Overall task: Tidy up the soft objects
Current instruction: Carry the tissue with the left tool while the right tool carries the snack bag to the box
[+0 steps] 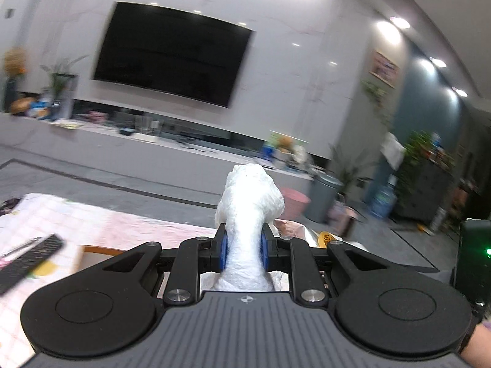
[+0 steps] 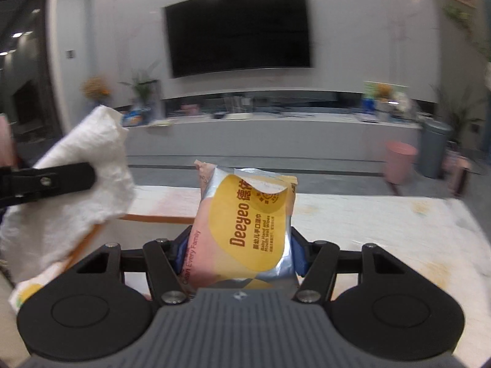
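Observation:
My left gripper (image 1: 244,250) is shut on a white soft towel roll (image 1: 250,202), squeezed between the blue pads and sticking up above the table. The same towel (image 2: 76,190) shows at the left in the right wrist view, with a left finger (image 2: 55,178) across it. My right gripper (image 2: 237,253) is shut on a pink and yellow Deeyeo wet wipes pack (image 2: 245,224), held upright above the table. The pack's edge (image 1: 326,239) shows just right of the left gripper.
A table with a pink checked cloth (image 1: 92,224) lies below. A black remote (image 1: 27,257) lies at the left. An orange-rimmed box edge (image 2: 153,218) sits under the grippers. A pink bin (image 2: 399,165), a grey bin (image 2: 434,148) and a TV cabinet (image 2: 276,135) stand beyond.

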